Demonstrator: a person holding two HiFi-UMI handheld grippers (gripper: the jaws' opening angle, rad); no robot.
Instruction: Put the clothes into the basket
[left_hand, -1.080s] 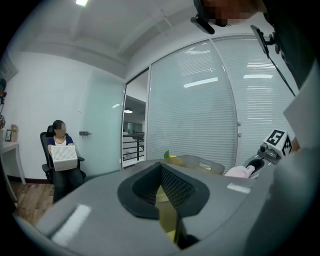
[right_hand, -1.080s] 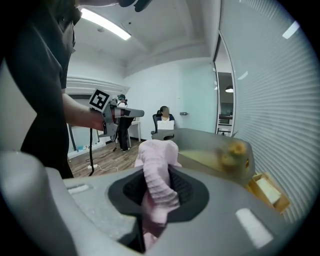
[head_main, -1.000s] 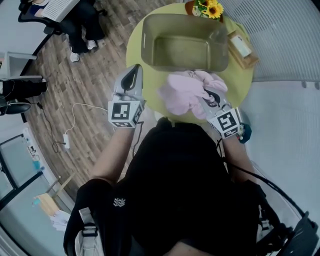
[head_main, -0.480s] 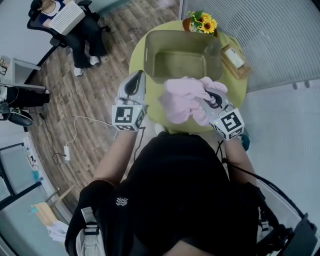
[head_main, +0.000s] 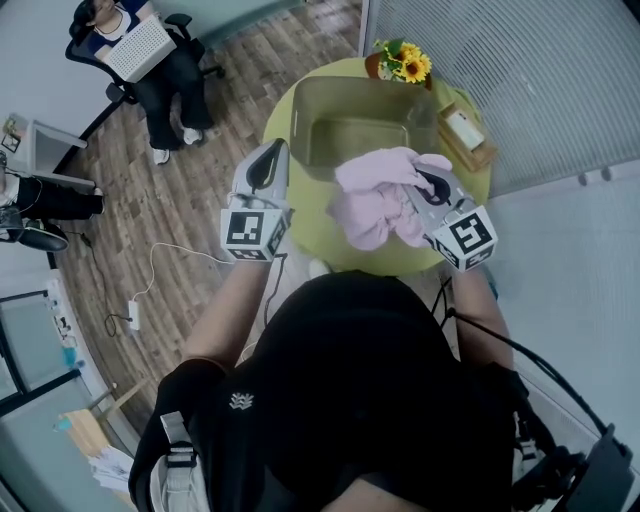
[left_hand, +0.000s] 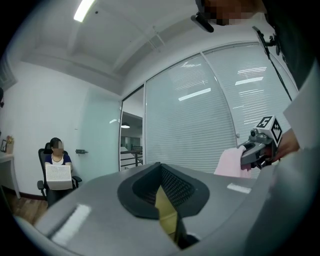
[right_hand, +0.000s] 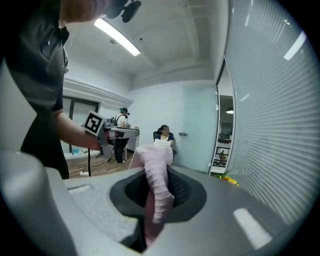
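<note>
A pink garment hangs bunched from my right gripper, lifted above the near part of the round yellow-green table. The right jaws have just been closing further and pinch a ribbed fold of the garment between them. Just beyond the cloth stands the grey-green basket, with nothing visible inside. My left gripper hovers at the table's left edge, jaws together and holding nothing. In the left gripper view, the right gripper carries the pink cloth off to the right.
A pot of sunflowers and a wooden box sit behind and right of the basket. A person sits on an office chair at far left. A cable with a power strip lies on the wood floor. Blinds cover the glass wall to the right.
Both grippers have risen. The right one has lifted the pink garment off the table and carried it a little closer to the basket.
</note>
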